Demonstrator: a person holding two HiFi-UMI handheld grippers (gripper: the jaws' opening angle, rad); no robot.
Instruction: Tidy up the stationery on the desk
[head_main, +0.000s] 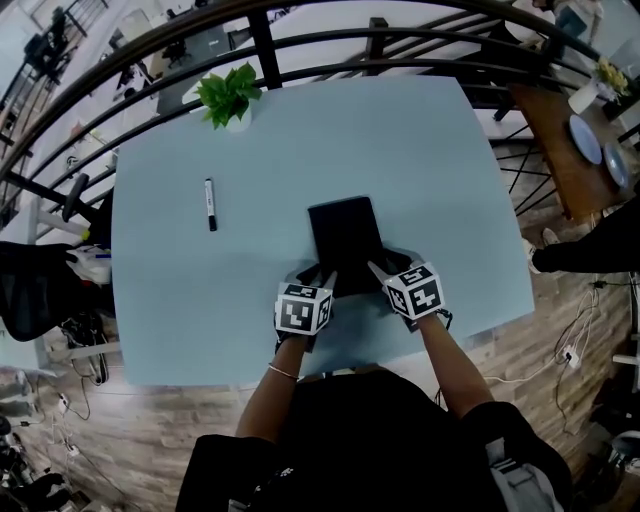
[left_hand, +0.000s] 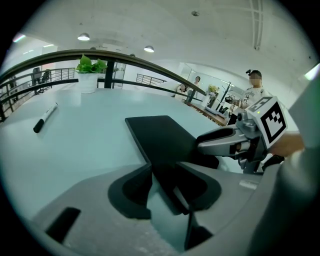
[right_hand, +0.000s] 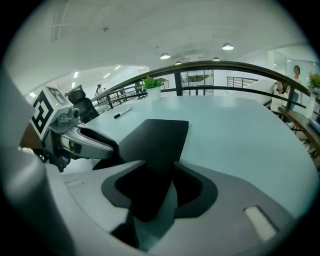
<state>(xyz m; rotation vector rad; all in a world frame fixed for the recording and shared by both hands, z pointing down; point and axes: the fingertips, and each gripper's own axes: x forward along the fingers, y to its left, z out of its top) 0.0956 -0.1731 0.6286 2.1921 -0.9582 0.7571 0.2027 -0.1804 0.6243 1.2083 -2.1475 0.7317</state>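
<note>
Head view: the black notebook lies flat near the middle of the desk, toward our edge. The left hand-held gripper sits at its near left corner and the right hand-held gripper at its near right corner. A marker lies well apart to the left, and a potted plant stands at the far edge. Only this view shows the whole layout.

Left gripper view: the jaws stand apart, with the notebook's corner wedged between them and bare desk showing below the corner. We see no firm clamp. The right tool's finger shows here against the notebook's far side.

Right gripper view: the jaws are likewise apart, straddling the other corner, which fills the gap. From overhead we could not read this fit.

Our judgement is that the notebook is being squared up or shifted. We should keep both corners seated evenly, push together and keep the notebook flat so it does not pivot.
</note>
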